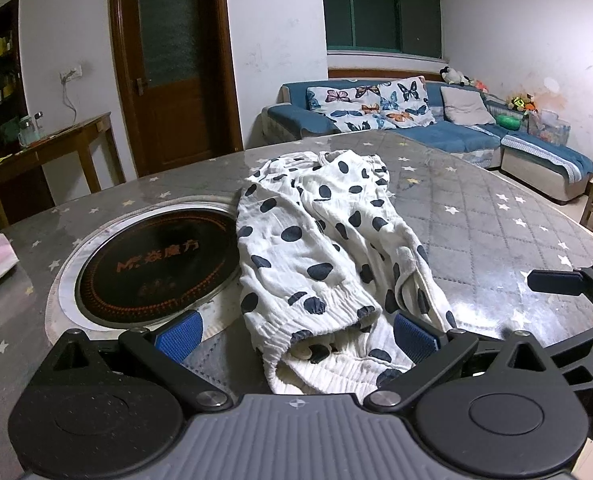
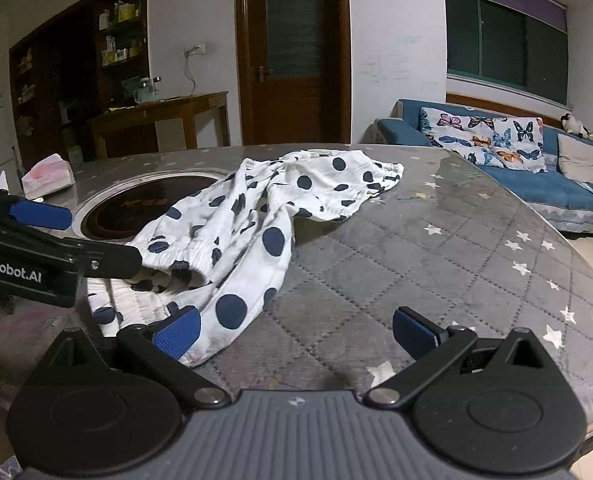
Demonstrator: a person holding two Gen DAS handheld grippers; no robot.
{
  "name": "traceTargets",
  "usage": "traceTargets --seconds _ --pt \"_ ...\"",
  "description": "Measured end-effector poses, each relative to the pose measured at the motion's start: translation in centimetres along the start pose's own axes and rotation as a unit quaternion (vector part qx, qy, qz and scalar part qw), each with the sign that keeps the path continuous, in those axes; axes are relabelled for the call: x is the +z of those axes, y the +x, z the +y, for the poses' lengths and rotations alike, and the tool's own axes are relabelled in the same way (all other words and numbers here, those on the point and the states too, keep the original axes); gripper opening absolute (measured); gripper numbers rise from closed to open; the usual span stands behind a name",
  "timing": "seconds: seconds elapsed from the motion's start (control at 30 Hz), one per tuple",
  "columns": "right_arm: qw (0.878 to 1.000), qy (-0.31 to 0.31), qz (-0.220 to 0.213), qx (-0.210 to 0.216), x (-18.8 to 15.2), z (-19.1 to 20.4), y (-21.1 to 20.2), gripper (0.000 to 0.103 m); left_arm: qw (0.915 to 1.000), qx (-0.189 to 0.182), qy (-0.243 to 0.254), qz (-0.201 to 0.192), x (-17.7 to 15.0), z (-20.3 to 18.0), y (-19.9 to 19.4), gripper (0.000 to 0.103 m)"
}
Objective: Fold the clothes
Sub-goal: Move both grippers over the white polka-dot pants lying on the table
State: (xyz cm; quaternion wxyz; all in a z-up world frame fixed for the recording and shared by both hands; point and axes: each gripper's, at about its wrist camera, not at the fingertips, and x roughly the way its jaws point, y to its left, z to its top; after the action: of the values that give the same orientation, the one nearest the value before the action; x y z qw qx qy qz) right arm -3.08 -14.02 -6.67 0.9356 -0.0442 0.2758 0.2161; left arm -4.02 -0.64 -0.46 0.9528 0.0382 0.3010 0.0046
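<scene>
The left claw [image 1: 294, 334] stands wide open low in its frame, its two blue pads on either side of the nearest gathered cuff of the spotted trousers [image 1: 316, 240], with nothing pinched between them. The right claw [image 2: 296, 330] is also spread open at the bottom of its view; its left pad sits at the hem of the cloth, the right pad over bare quilted cover, and it holds nothing.

Outward from there, the trousers lie loosely rumpled, not folded flat, on the round desk [image 1: 496, 232]. They run from the bottom centre of the frame up to the waistband near the far rim, and one leg drapes over the edge of the dark inset hob [image 1: 156, 264] at centre left.

The fabric looks thin, crinkled and light. I judge it will sag and bunch when lifted and slide easily over the glossy cover. The elastic cuffs and waistband, thicker and ridged, seem the surest places to pinch, one claw at each.
</scene>
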Motion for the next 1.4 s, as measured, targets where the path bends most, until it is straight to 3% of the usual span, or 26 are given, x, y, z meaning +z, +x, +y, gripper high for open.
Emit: traceTargets --seconds 0.53,1.4 --pt "1.000 0.000 0.003 0.013 -1.4 -2.7 -0.4 0.103 0.9999 0.005 -0.008 0.008 -0.2 0.3 0.4 0.103" --pt "1.000 -0.010 0.011 0.021 -0.8 -2.4 1.0 0.103 0.9999 0.001 -0.005 0.011 0.4 0.4 1.4 0.103"
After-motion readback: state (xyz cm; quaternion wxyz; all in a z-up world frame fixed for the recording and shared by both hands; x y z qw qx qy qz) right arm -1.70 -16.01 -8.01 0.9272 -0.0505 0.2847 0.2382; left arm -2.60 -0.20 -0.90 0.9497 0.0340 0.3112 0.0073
